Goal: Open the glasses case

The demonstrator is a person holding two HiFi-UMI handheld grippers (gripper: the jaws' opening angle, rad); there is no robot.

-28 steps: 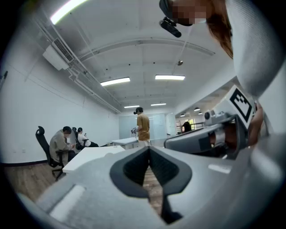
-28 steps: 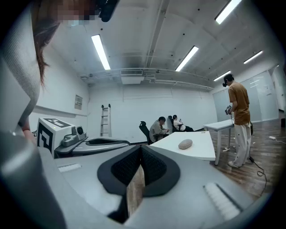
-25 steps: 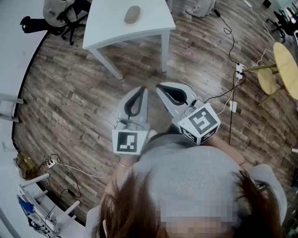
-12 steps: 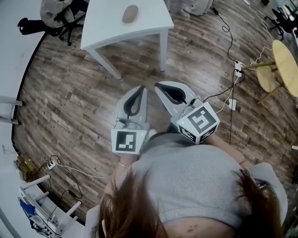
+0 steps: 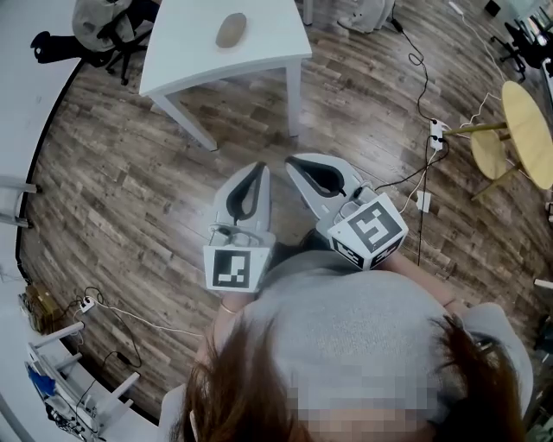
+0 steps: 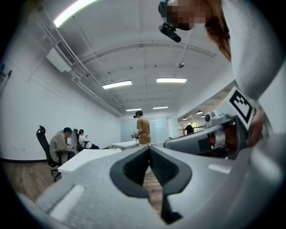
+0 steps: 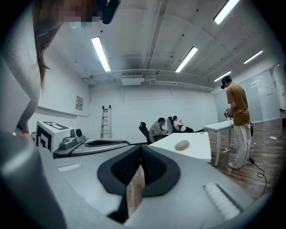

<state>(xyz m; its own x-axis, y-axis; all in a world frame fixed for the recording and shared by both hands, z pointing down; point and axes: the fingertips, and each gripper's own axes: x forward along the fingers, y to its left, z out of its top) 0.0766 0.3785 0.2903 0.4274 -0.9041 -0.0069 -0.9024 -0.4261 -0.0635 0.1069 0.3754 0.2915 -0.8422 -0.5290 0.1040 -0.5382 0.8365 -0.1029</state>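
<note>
The glasses case (image 5: 231, 29) is a beige oval pod lying shut on a white table (image 5: 259, 47), far ahead of both grippers across wooden floor. In the right gripper view the glasses case (image 7: 182, 145) rests on the white table (image 7: 196, 154) beyond the jaws. My left gripper (image 5: 259, 167) and right gripper (image 5: 294, 161) are held side by side at chest height, both shut with nothing between the jaws. In its own view the left gripper (image 6: 149, 150) points level toward the table (image 6: 89, 156); the case does not show there. The right gripper (image 7: 141, 148) is also shut.
A round wooden table (image 5: 531, 129) stands at the right, with cables and a power strip (image 5: 441, 129) on the floor nearby. An office chair (image 5: 112, 26) sits at the table's left. A standing person (image 7: 239, 120) and seated people (image 7: 161, 129) are beyond the table.
In the head view the white table with the case has shifted a little to the left. Both grippers stay shut, side by side.
</note>
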